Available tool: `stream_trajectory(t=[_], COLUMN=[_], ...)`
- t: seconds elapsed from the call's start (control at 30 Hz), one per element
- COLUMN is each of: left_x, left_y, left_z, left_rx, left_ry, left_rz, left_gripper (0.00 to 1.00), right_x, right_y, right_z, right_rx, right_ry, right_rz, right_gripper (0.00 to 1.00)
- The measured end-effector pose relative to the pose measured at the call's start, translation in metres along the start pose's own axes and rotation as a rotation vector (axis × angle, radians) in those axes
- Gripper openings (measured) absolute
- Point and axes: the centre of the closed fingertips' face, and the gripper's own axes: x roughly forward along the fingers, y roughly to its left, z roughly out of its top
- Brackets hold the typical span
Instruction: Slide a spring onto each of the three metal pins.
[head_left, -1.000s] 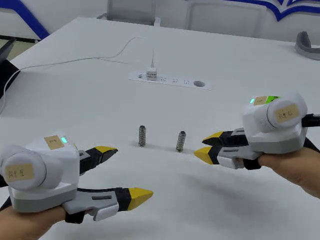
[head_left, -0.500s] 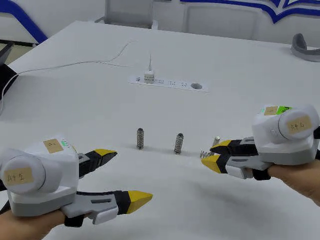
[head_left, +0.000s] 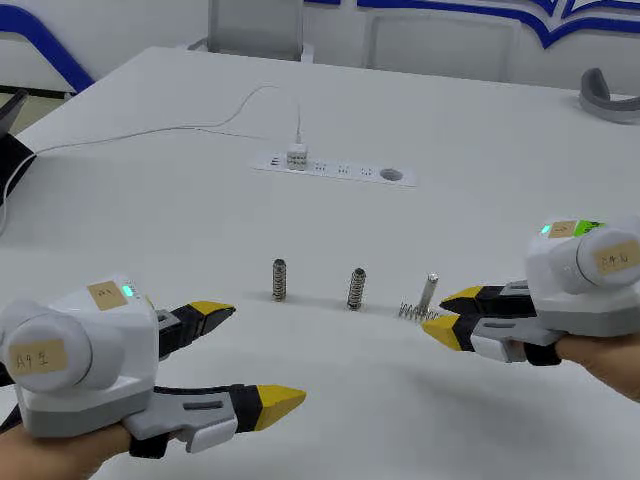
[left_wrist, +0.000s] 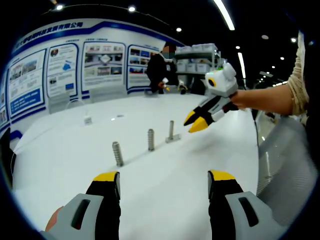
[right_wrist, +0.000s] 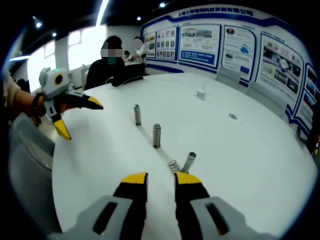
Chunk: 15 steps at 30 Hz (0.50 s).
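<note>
Three metal pins stand in a row on the white table (head_left: 480, 150). Springs sit on the left pin (head_left: 279, 280) and the middle pin (head_left: 356, 288). The right pin (head_left: 430, 293) is bare, and a loose spring (head_left: 408, 310) lies on its side at its foot. My right gripper (head_left: 450, 313) hovers just right of that pin, jaws a little apart with nothing between them. In the right gripper view the bare pin (right_wrist: 189, 162) and the lying spring (right_wrist: 173, 165) sit just beyond its jaws (right_wrist: 161, 181). My left gripper (head_left: 250, 355) is wide open at the near left, well short of the pins.
A white power strip (head_left: 320, 168) with a plug and cable lies beyond the pins. A grey curved object (head_left: 605, 95) rests at the far right. A chair (head_left: 255, 25) stands behind the table. A person (right_wrist: 111, 65) sits at the table's far side in the right gripper view.
My right gripper has drawn back to the right, away from the third pin, which now shows bare with the spring lying at its base. The left gripper has stayed put.
</note>
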Motion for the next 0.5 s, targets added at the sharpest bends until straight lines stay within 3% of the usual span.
stream_trajectory(t=[0.5], left_x=[0.002], left_y=[0.001], left_z=[-0.002], left_rx=[0.0], left_ry=[0.011], left_rz=[0.004], left_gripper=[0.72], right_x=[0.011], right_y=[-0.022], right_z=[-0.012], right_rx=[0.015], right_ry=[0.031], right_rz=[-0.009], right_gripper=[0.22])
